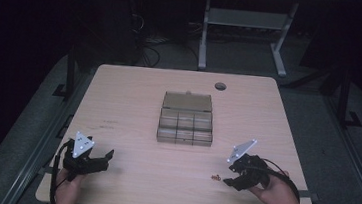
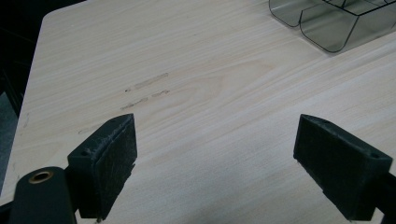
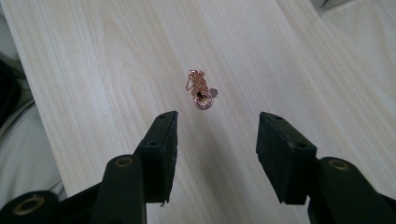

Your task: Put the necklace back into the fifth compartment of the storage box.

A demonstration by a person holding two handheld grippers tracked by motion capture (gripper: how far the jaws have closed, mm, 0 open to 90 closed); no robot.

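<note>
- R gripper (image 3: 212, 140): jaws parted, nothing between them. I've got it aimed at the necklace (image 3: 201, 88), which sits centre frame in the right gripper view, just past the jaw tips, not touching.
- Necklace = small rose-gold chain bunched in a heap w/ a ring pendant, lying on the table (image 1: 133, 102). In the high view it's lower centre-right (image 1: 216, 177), just left of the R gripper (image 1: 232, 173).
- L gripper (image 2: 215, 154): jaws wide apart, holding nothing, bare wood ahead. In the high view it's lower left (image 1: 106, 157), prob. parked there to stay out of the way.
- Organizer box (image 1: 186, 120): clear, compartmented, lid flipped back, mid-frame in the high view. Open, so likely the drop spot for the necklace.
- Next, my guess: lower R and close on the heap; chain lies flat, so I'd pinch low.
</note>
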